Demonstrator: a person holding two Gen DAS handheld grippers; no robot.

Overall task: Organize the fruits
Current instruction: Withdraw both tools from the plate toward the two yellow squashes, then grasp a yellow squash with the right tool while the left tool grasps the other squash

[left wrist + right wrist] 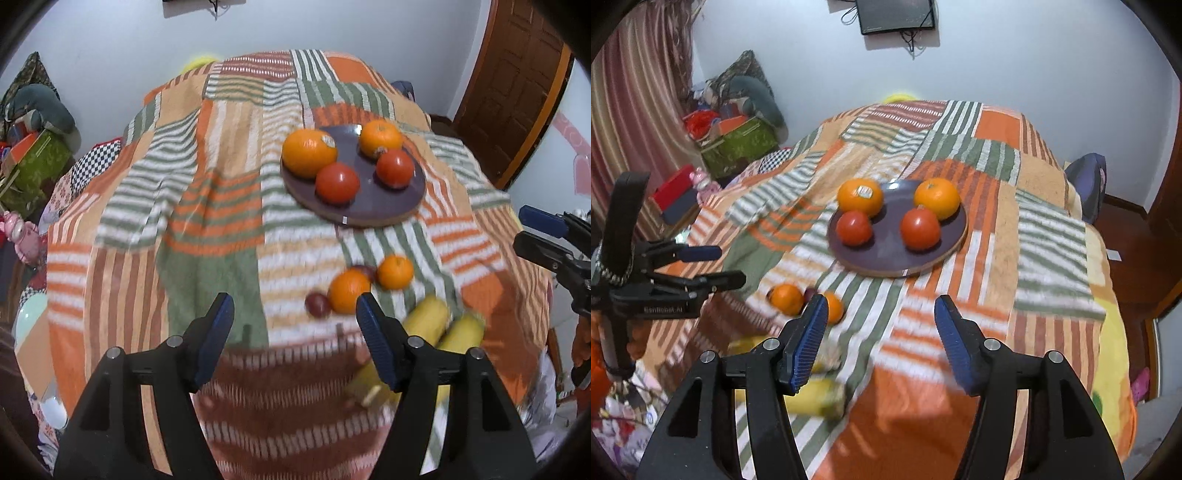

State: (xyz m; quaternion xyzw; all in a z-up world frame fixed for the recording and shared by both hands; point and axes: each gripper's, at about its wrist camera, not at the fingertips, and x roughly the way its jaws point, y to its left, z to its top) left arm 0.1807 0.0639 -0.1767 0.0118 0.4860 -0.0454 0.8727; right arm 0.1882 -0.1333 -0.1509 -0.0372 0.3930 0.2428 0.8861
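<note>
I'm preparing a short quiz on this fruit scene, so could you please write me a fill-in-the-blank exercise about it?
1. The purple plate holds ____ fruits.
2. Beside its two oranges lie two red ____.
3. The bananas lie on the ____, not on the plate.
4. The left gripper and right gripper are both ____.

Missing words: four; tomatoes; blanket; open

A round dark purple plate (pixel 886 254) with a pale rim lies flat on the striped patchwork blanket (pixel 979 258). It holds four fruits: a stickered orange (pixel 860 196) at 10 o'clock, a second orange (pixel 937 198) at 1 o'clock, and two red tomatoes (pixel 854 228) (pixel 920 228) across the near half. Off the plate, toward 7 o'clock, lie two small oranges (pixel 349 290) (pixel 395 272) with two dark red plums (pixel 317 304) (pixel 365 271) beside them. Nearer still lie yellow bananas (pixel 424 319), blurred.
</note>
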